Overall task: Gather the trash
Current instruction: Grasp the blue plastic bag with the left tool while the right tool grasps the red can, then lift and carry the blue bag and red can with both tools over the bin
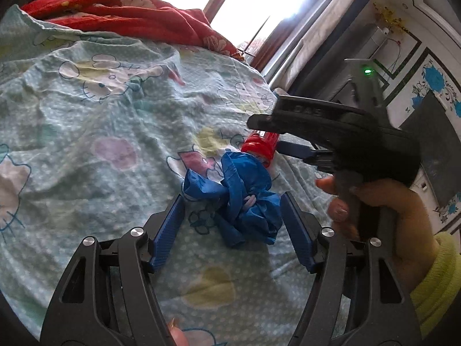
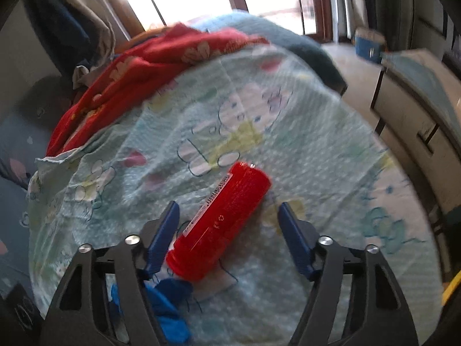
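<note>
A crumpled blue plastic bag (image 1: 239,199) lies on the cartoon-print bedsheet (image 1: 100,132). My left gripper (image 1: 232,201) is open, with its blue fingers on either side of the bag. A red cylindrical can (image 2: 222,219) lies on its side on the sheet, just beyond the bag; it also shows in the left wrist view (image 1: 260,147). My right gripper (image 2: 229,210) is open around the can, which lies slanted between the fingers. In the left wrist view the right gripper (image 1: 291,138) reaches in from the right. The blue bag (image 2: 170,305) shows at the lower left of the right wrist view.
A red floral blanket (image 1: 129,14) lies bunched at the far side of the bed, below a bright window (image 1: 236,0). A white cabinet (image 2: 417,121) stands right of the bed. A decorated wall panel (image 1: 426,86) is at the right.
</note>
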A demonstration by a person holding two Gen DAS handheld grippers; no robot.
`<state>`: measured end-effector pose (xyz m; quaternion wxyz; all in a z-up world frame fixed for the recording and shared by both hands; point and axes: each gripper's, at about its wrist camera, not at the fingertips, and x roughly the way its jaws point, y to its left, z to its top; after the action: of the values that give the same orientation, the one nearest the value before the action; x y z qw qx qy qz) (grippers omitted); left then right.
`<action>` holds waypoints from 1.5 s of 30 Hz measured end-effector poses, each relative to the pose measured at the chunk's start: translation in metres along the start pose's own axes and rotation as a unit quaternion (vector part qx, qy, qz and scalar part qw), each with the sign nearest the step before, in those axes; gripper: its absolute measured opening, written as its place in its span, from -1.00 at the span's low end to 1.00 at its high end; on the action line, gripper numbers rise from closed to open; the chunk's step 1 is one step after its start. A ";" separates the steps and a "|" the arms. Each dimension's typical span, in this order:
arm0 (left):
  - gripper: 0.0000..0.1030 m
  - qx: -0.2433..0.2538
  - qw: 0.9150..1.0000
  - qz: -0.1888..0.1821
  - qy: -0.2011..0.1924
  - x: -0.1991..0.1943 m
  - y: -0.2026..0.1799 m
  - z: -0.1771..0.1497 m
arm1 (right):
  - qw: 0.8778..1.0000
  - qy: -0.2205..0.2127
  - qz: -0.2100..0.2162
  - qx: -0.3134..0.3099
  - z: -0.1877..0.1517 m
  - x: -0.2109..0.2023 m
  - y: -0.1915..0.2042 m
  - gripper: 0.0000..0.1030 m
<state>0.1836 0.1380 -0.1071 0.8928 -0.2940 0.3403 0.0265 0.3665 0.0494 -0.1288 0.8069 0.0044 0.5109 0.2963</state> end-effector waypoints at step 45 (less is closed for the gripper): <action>-0.94 0.103 0.993 -0.065 -0.009 -0.048 -0.067 -0.033 | 0.993 -0.104 -0.013 -0.047 -0.161 -0.133 -0.045 -0.42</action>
<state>0.1438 0.0722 -0.0635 0.9212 -0.2220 0.3132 -0.0636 0.2142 -0.0997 -0.1106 0.8590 -0.0095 0.4093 0.3075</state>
